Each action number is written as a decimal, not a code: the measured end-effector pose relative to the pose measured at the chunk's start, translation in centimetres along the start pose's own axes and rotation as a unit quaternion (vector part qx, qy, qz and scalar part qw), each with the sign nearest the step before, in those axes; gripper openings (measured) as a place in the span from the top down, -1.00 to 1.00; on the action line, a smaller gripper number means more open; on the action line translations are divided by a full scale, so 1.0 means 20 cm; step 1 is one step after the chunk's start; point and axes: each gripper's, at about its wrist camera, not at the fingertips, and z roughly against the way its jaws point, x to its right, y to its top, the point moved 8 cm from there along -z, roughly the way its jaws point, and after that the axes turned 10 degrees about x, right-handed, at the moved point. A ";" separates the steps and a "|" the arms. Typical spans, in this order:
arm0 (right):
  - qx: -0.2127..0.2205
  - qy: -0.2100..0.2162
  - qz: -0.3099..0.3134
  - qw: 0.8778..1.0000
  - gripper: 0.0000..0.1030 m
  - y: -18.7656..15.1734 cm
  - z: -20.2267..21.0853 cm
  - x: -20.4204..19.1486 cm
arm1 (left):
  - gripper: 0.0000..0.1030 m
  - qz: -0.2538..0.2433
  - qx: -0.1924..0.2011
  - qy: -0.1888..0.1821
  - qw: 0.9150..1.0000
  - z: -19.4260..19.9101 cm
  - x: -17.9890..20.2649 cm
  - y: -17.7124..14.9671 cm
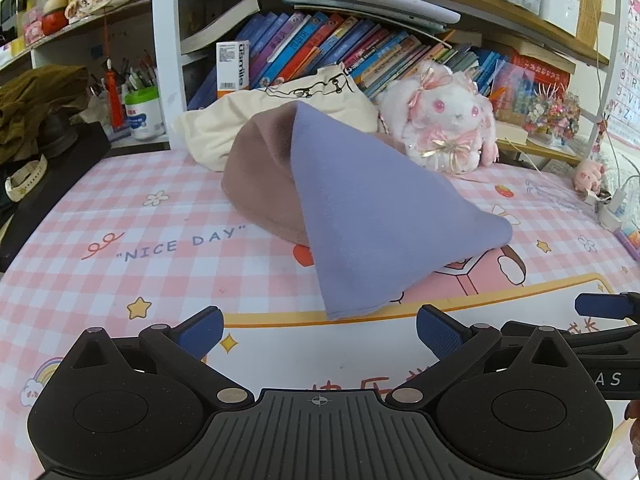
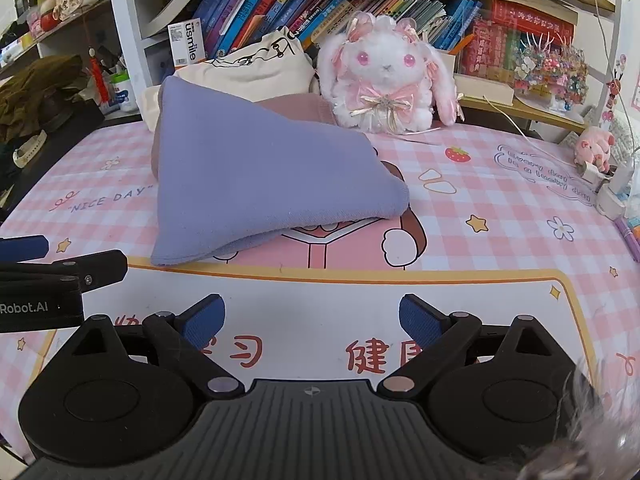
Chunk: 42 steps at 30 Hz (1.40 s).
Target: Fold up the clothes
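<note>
A lavender cloth (image 1: 372, 216) (image 2: 256, 176) lies draped over a mauve-brown garment (image 1: 260, 184) (image 2: 304, 108) on the pink checked desk mat (image 1: 120, 240) (image 2: 480, 240). Its near corner hangs down to the mat. Behind both sits a cream bag-like cloth (image 1: 248, 116) (image 2: 256, 68). My left gripper (image 1: 320, 332) stands open just in front of the lavender corner, nothing between its blue pads. My right gripper (image 2: 312, 320) is open too, a little short of the cloth's near edge. Each gripper shows at the edge of the other's view.
A white plush rabbit (image 1: 444, 124) (image 2: 384, 76) sits behind the clothes against a bookshelf (image 1: 340, 44) (image 2: 280, 4). A small pink pig toy (image 2: 592, 148), plugs and cables lie at the right. A dark olive garment (image 1: 36, 108) and a watch (image 1: 24, 180) rest at the left.
</note>
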 end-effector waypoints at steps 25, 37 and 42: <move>-0.009 -0.001 -0.005 1.000 -0.84 -0.02 -0.03 -0.01 | -1.00 0.003 -0.016 0.014 1.000 -0.03 -0.02 -0.02; -0.014 0.001 -0.005 1.000 -0.85 -0.01 -0.05 0.00 | -1.00 0.011 -0.019 0.017 1.000 -0.04 -0.04 -0.03; -0.017 0.001 -0.004 1.000 -0.85 -0.02 -0.06 0.00 | -1.00 0.013 -0.021 0.018 1.000 -0.05 -0.04 -0.02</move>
